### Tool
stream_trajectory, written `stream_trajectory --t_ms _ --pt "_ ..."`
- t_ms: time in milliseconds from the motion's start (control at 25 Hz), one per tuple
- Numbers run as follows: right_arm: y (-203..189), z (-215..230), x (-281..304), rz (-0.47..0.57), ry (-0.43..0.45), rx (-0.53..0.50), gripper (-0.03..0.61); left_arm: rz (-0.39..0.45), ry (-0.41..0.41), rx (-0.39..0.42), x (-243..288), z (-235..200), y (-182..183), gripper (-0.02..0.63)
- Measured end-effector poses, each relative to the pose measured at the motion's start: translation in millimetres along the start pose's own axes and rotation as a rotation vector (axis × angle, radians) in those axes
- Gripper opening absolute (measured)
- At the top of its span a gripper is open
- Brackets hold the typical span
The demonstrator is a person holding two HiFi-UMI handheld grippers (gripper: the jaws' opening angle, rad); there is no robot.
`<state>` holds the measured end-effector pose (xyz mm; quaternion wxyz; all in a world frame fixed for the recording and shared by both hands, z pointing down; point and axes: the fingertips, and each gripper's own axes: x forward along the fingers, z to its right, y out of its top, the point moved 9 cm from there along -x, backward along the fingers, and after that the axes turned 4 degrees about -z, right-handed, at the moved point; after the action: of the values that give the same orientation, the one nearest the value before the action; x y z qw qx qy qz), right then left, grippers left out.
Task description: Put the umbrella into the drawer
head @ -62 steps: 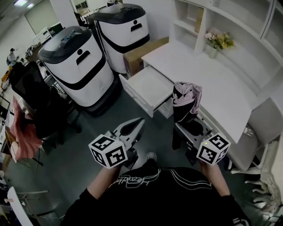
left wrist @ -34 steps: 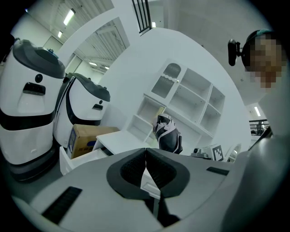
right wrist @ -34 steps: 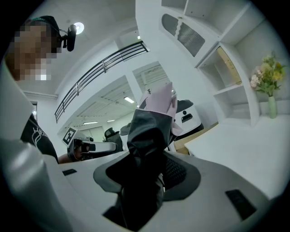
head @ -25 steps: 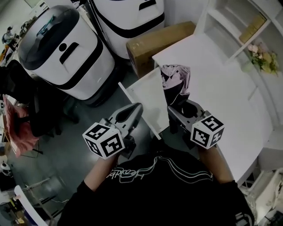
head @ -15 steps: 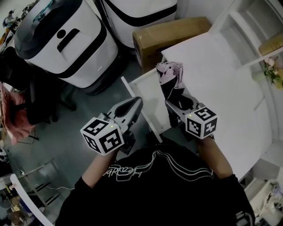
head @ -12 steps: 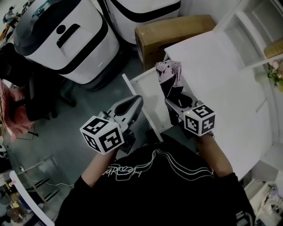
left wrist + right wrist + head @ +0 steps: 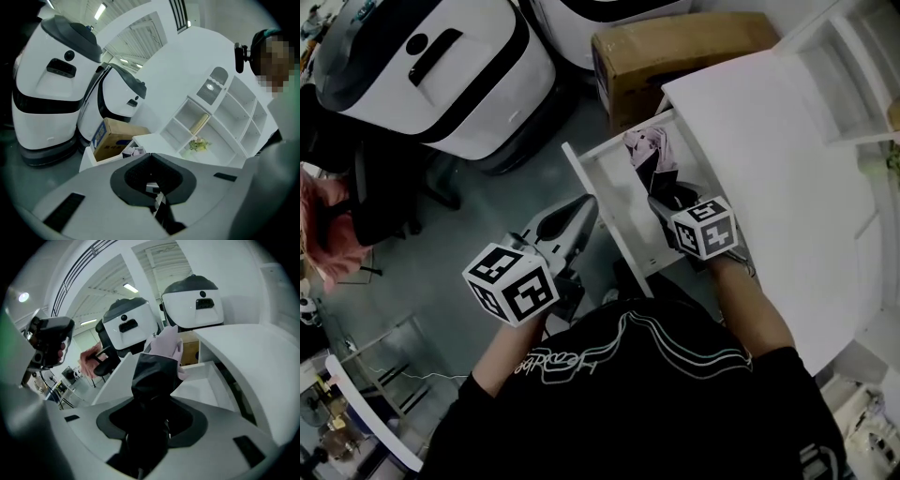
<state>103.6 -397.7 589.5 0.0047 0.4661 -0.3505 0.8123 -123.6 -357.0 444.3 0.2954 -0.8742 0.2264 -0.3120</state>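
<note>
The folded umbrella (image 7: 645, 155), pink cloth with a black sleeve round its lower part, is held upright in my right gripper (image 7: 666, 197). It hangs over the open white drawer (image 7: 614, 187), tip slightly to the back. In the right gripper view the umbrella (image 7: 157, 366) rises from between the jaws of the right gripper (image 7: 152, 401), with the drawer's white inside (image 7: 206, 385) behind it. My left gripper (image 7: 579, 210) hovers left of the drawer's front panel, shut with nothing in it. In its own view the left gripper (image 7: 150, 154) has its jaw tips together.
The white desk (image 7: 769, 141) runs along the right of the drawer. A cardboard box (image 7: 675, 47) stands on the floor behind the drawer. A big white robot body (image 7: 431, 66) is at the upper left. A dark chair with pink cloth (image 7: 328, 234) is at the far left.
Both hands have sunk. The right gripper carried the umbrella down and closer to the open drawer. The left gripper dropped beside the drawer front, still shut.
</note>
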Motion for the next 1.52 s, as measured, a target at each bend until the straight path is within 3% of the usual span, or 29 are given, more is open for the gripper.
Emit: stream_trajectory --t_ms 360,600,1240,1520 --pt "-30.0 25.7 68.7 -0.221 -0.069 -0.030 0.206 -0.024 0.022 -0.058 1.7 -23.9 -7.0 0.020" --pt "-46.3 38.2 101.6 -0.292 -0.095 0.020 0.206 -0.038 0.044 -0.079 -0.2 -36.6 -12.9 0.020" --pt "-57.6 38.8 117.7 -0.331 -0.075 0.048 0.224 -0.006 0.104 -0.102 -26.1 -39.1 -19.3 0.020" --pt "-51.8 34.1 71.9 -0.181 -0.115 0.128 0.241 -0.001 0.066 -0.084 -37.9 -21.7 -31.0 0.020"
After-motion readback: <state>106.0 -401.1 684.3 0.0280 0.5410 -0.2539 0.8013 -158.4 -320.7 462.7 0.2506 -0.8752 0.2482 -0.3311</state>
